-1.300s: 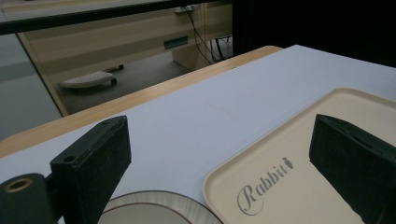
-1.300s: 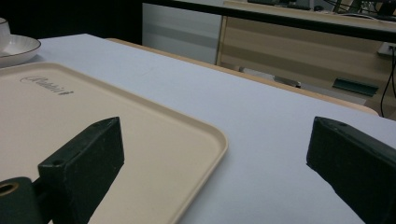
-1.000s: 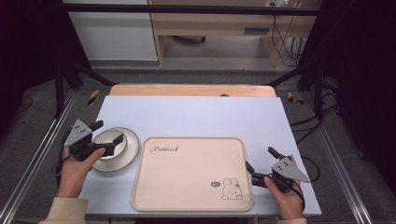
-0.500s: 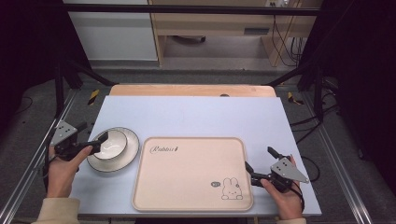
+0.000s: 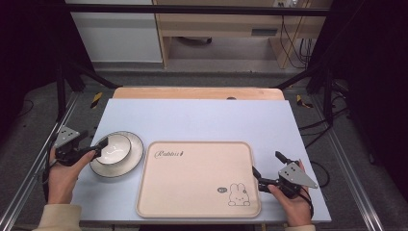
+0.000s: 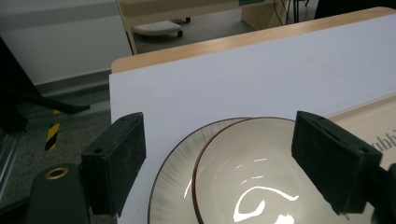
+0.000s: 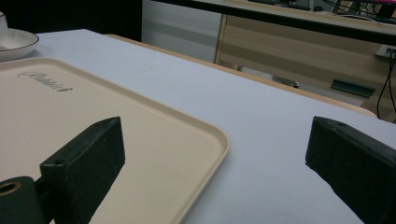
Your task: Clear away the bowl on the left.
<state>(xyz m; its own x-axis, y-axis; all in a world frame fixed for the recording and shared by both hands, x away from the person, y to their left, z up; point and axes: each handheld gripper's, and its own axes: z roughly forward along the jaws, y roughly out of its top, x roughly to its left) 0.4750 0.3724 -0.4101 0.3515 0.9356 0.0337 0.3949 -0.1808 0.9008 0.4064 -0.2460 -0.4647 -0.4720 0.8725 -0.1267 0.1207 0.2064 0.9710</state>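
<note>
Work in hand: picking up the bowl (image 5: 112,148) that sits in the plate (image 5: 130,161) at the left of the table (image 5: 202,118).
Bowl position: nested in the plate, just left of the beige tray (image 5: 197,180); in the left gripper view its brown-edged rim (image 6: 243,140) lies between the two black pads.
Left gripper (image 5: 96,147): at the bowl's left rim, jaws apart and not yet pressing on anything.
Change: against the earlier high views, the left hand (image 5: 62,175) has drawn leftward and lower, from over the plate to its left edge. The jaws have just been closing, with the bowl rim between them.
Meaning: judged as the start of a grasp on the bowl's rim; the grip is not yet made.
Right gripper (image 5: 264,180): at the tray's near right corner, jaws wide open, holding nothing; unchanged from the earlier views.
Tray: carries nothing; the likely destination.
</note>
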